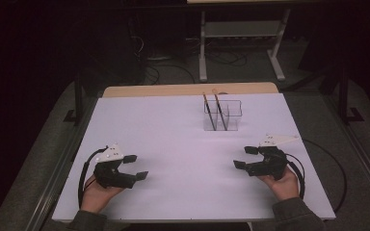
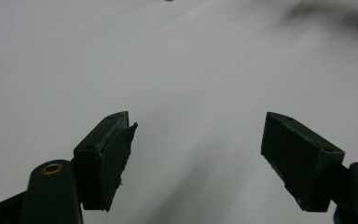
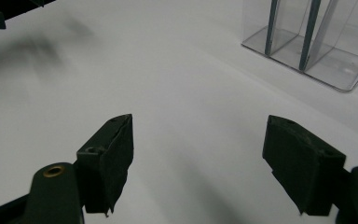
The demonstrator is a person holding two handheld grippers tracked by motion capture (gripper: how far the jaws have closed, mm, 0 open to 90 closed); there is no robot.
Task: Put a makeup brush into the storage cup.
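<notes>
Left gripper [image 1: 138, 166]: 8 o'clock on the sheet [image 1: 173, 144], released, nothing between the jaws.
Right gripper [image 1: 244, 157]: 4 o'clock, released, holding nothing.
Holder [image 1: 223, 115]: clear, 1 o'clock, well apart from both.
Pencils [image 1: 209, 111]: two, leaning inside the holder.
In the way: bare sheet.

Overhead looks forward-down; gripper cameras skim table [image 1: 173, 125] (shared).
</notes>
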